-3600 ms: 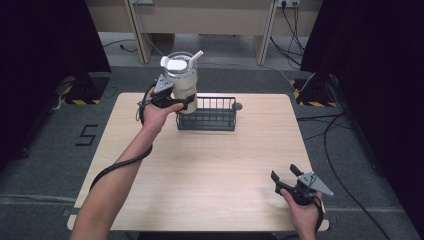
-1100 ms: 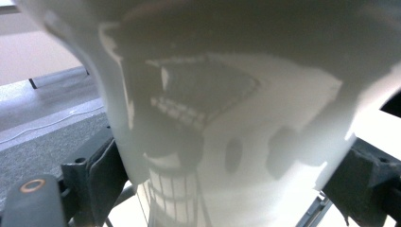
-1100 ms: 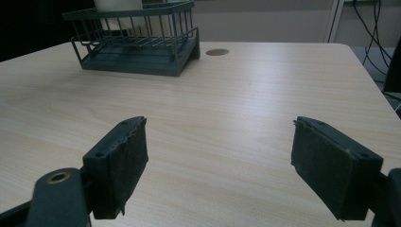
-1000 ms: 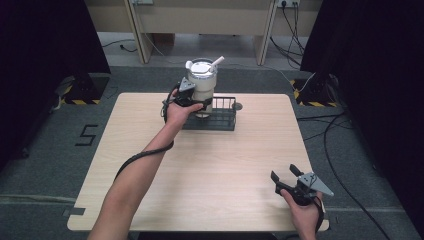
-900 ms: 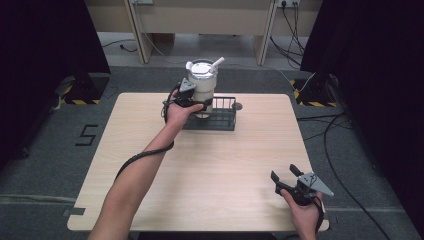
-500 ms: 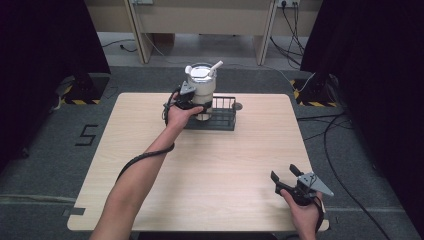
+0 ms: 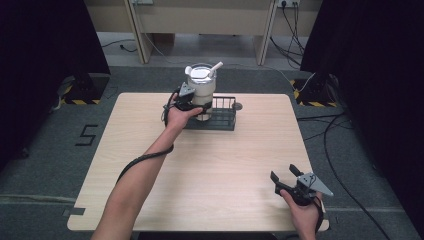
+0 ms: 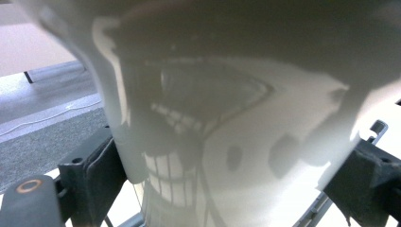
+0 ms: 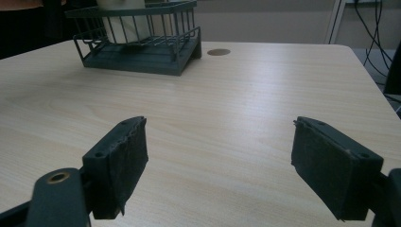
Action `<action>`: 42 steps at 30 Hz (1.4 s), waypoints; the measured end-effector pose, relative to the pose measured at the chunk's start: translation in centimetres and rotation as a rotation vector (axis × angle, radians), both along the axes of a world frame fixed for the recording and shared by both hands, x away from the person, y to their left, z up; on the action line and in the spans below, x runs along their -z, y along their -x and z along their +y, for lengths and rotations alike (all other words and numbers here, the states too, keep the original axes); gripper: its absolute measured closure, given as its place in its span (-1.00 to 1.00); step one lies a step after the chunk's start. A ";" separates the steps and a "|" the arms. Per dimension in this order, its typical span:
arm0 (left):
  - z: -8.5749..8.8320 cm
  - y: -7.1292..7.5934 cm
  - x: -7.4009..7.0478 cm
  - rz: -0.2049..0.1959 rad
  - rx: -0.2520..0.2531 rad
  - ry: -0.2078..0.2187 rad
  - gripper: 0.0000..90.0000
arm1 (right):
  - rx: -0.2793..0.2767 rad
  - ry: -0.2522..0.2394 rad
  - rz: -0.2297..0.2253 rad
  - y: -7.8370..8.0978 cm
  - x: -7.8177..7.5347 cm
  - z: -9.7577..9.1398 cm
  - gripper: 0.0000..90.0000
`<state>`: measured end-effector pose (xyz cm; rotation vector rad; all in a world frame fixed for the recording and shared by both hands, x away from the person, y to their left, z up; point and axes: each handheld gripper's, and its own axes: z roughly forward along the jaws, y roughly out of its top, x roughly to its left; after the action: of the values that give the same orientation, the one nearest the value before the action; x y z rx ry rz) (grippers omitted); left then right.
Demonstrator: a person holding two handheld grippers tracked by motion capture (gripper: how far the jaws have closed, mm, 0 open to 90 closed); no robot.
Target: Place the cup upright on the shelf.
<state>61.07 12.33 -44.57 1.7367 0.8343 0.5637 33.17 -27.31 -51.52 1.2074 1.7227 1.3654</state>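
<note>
At the far edge of the worktop [image 7: 210,165], the left tongs [image 7: 196,102] clamp a white lidded cup [image 7: 201,90] standing in a dark wire basket [image 7: 220,117]; the right tongs [image 7: 292,182] rest gaping at the near right corner, gripping nothing.

Even overhead light, dark sides, left gripper view blurred

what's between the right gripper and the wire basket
Bare tabletop: in the right gripper view, only pale wood runs from the open right gripper to the wire basket. The high view agrees.
</note>
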 end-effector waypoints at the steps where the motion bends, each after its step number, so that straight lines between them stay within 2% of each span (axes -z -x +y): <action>1: 0.0 0.0 0.0 -0.002 0.001 0.001 -0.78 | 0.000 0.000 0.000 0.0 0.0 0.0 -0.56; 6: 0.1 0.1 0.2 -0.005 0.004 0.012 -0.79 | -0.002 -0.001 0.000 0.0 0.0 0.0 -0.56; 14: 0.7 0.6 0.5 -0.011 0.016 0.003 -0.79 | -0.003 0.000 0.002 0.0 0.0 0.1 -0.56; 18: 1.0 1.0 0.2 -0.030 0.020 -0.013 -0.76 | -0.003 -0.002 0.005 0.0 0.0 0.1 -0.56; 23: 1.4 1.3 -0.2 -0.028 0.026 -0.012 -0.74 | -0.004 0.005 0.005 -0.1 0.0 0.1 -0.56; 29: 2.1 2.2 -0.5 -0.028 0.026 0.000 -0.68 | -0.003 0.009 0.003 -0.1 0.0 0.2 -0.56; 36: 2.7 3.5 -1.2 -0.047 0.051 -0.014 -0.68 | -0.004 0.012 0.002 -0.1 0.0 0.2 -0.56; 42: 3.2 4.4 -1.2 -0.037 0.063 -0.013 -0.68 | -0.004 0.017 0.005 -0.1 0.0 0.3 -0.56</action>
<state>56.70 15.57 -43.33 1.7529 0.7495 0.5580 33.22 -27.02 -51.51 1.1997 1.7377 1.3486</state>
